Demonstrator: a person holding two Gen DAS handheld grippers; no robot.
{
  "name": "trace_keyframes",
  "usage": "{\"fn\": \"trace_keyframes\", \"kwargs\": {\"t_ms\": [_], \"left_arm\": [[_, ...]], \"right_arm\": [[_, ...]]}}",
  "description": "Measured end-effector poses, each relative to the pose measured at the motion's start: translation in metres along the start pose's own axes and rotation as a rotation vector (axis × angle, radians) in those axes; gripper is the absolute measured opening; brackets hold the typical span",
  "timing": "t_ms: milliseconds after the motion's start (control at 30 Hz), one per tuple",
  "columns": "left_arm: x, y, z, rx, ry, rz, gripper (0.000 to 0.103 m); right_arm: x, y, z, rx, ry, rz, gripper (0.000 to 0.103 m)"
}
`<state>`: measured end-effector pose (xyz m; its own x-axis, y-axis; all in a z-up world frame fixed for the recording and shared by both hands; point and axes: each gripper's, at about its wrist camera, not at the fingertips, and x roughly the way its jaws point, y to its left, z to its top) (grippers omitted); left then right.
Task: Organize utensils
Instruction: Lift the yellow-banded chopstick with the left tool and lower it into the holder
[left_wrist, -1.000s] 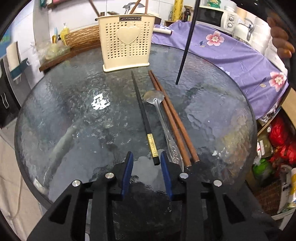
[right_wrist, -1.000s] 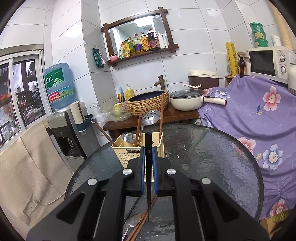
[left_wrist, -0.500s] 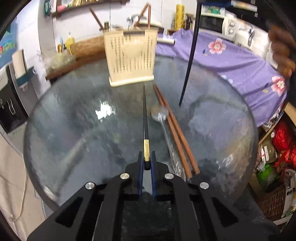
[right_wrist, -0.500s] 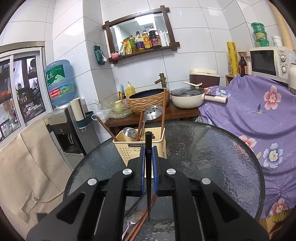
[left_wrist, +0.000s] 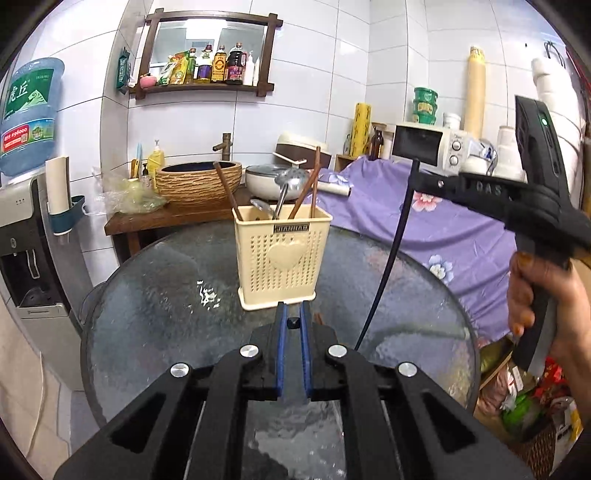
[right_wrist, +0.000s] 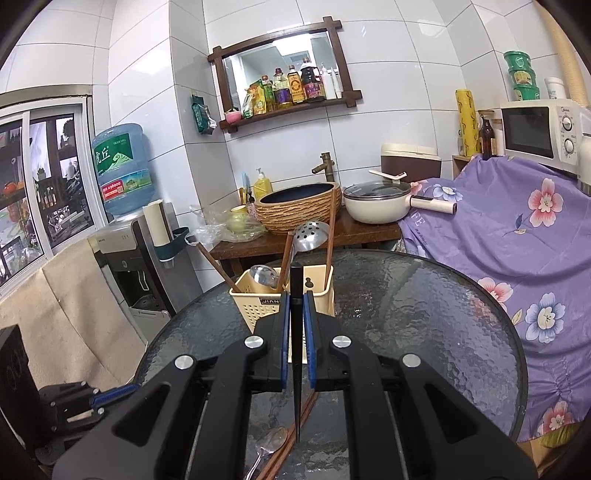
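The left claw (left_wrist: 291, 325) is clamped on the butt end of a black chopstick (left_wrist: 293, 322), seen end-on between its blue pads; its jaws have just been closing onto it. The rest of that stick is hidden behind the claw.

The right claw (right_wrist: 296, 314) grips a second black chopstick (right_wrist: 296, 354), which stands nearly upright with its thin tip pointing down. In the left wrist view this same stick (left_wrist: 388, 258) hangs at 2 o'clock from the right claw (left_wrist: 419, 181), its tip above the glass worktop (left_wrist: 155, 314), and a hand (left_wrist: 543, 295) wraps the handle at 3 o'clock.

A cream utensil holder (left_wrist: 282, 258) stands upright on the round worktop at 12 o'clock from the left claw. It holds brown wooden chopsticks (left_wrist: 226, 188), a slotted ladle (left_wrist: 291, 177) and a spoon (left_wrist: 262, 205).

In the right wrist view, 2 brown chopsticks (right_wrist: 291, 443) and a metal spoon (right_wrist: 271, 441) lie on the worktop at 6 o'clock, below the held stick's tip, the spoon just left of the pair.

A purple flowered cloth (right_wrist: 517, 229) lies beyond the worktop at 3 o'clock.
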<state>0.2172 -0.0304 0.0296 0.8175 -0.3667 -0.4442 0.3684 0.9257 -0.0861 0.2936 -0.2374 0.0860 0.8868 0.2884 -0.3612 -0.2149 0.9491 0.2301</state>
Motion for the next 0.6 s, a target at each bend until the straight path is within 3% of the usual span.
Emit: {"fn": "trace_keyframes", "kwargs": {"t_ms": [600], "left_arm": [[0.022, 0.006, 0.072, 0.012, -0.047, -0.088, 0.007]], "right_arm": [[0.012, 0.000, 0.053, -0.010, 0.008, 0.075, 0.008]]}}
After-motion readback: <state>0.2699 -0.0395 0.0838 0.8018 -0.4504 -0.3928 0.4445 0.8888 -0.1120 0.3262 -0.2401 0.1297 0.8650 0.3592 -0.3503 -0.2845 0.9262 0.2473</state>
